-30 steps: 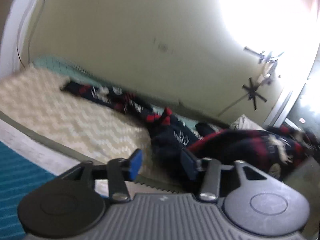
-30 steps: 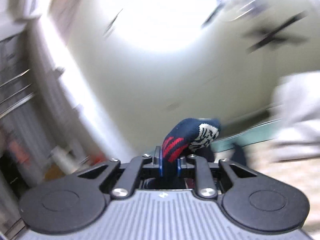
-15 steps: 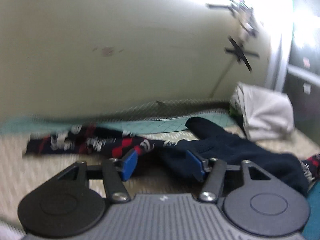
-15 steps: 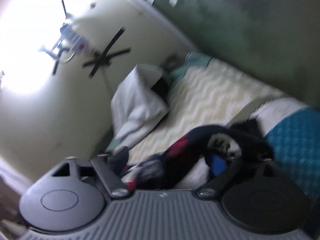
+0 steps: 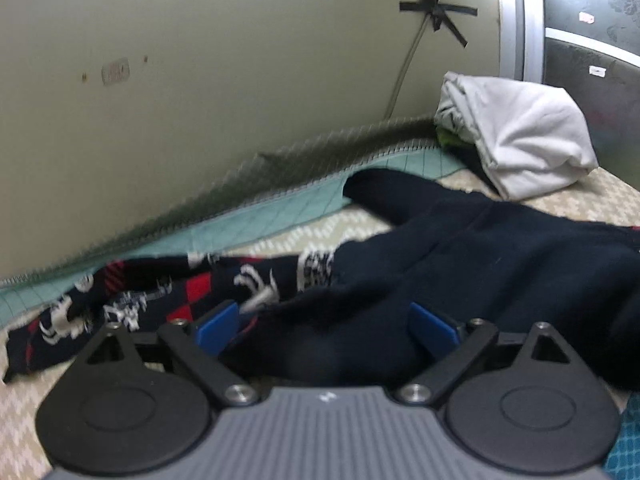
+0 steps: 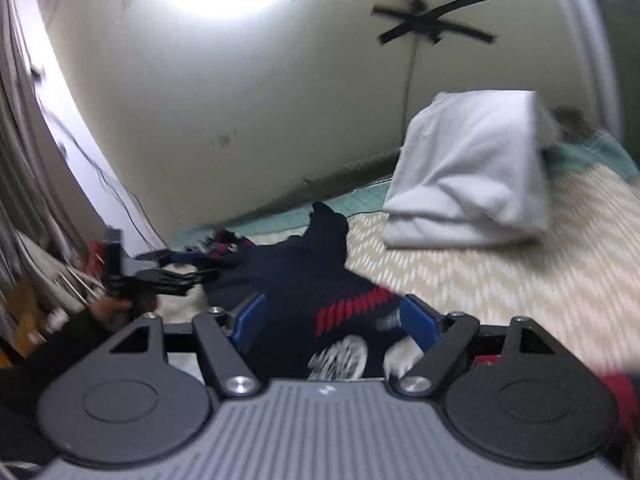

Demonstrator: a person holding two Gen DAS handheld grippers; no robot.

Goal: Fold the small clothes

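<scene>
Cloth of the navy garment (image 5: 460, 256) lay between the spread jaws of both the left gripper (image 5: 326, 322) and the right gripper (image 6: 330, 316), gripped by neither; its long axis ran crosswise; both sets had just been moving, left widening, right narrowing slightly.

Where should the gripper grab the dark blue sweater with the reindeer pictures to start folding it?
Probably the patterned sleeve of the sweater. It lies stretched out flat and narrow on the bed cover, away from the bunched dark body, so its loose end is easy to pinch. The left gripper, open, could come from above and fold it inward.
</scene>
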